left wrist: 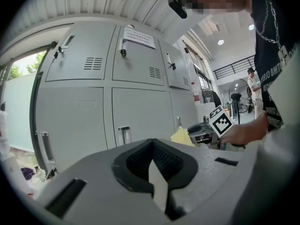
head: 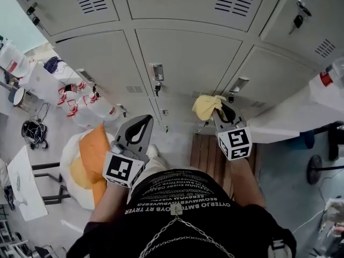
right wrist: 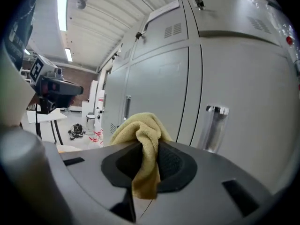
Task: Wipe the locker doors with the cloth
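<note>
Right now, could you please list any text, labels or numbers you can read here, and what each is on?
Nothing reads clearly.
Paper notice on a locker door: too small.
Black shirt print: upside down, blurred.
Marker cubes: patterns only, no letters.

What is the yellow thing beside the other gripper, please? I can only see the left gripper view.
Observer: It's a yellow cloth, held by the right gripper. It is pinched between the tongs, with a tail hanging down.
Operator: Thank you. Is it touching a door?
Observer: The head view puts it low in front of the bottom locker doors, near a handle. I cannot tell whether it touches.
Operator: What lies under that gripper?
Observer: A slatted wooden bench stands against the lockers.
</note>
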{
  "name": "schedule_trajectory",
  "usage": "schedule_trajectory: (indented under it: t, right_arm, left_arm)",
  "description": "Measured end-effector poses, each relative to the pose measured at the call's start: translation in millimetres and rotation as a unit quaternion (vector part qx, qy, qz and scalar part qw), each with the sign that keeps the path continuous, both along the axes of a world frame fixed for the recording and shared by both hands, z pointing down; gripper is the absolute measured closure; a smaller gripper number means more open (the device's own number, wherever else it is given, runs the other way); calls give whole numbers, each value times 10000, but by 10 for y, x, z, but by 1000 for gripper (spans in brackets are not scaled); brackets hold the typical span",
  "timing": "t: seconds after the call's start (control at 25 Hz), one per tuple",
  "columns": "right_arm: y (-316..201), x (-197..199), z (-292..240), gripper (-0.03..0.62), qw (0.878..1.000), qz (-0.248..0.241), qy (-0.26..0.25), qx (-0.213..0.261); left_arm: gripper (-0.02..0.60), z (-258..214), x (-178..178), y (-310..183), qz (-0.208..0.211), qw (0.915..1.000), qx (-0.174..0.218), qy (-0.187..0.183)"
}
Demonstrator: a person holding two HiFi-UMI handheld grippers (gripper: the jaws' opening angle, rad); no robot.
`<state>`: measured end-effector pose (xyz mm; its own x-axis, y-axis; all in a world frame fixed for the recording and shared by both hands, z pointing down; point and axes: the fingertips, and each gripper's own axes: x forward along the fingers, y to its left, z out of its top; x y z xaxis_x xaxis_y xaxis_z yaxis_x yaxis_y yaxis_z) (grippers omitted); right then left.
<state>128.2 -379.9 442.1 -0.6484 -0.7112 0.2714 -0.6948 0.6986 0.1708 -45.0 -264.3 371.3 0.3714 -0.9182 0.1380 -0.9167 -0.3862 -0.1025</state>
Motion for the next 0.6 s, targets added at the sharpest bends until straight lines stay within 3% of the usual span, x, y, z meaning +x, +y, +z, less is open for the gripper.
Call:
schedule_trajectory:
  t: [0.28,0.6]
  right_arm:
    - [439,58,-452,528,9991,-108,-373,182]
    - [652,57,-428,528,9992,-160,-337,114]
  left_arm:
    - [578,-4,93,263,37,10000,-17,19]
    - [578,-7,249,301,227,9997,-65,15]
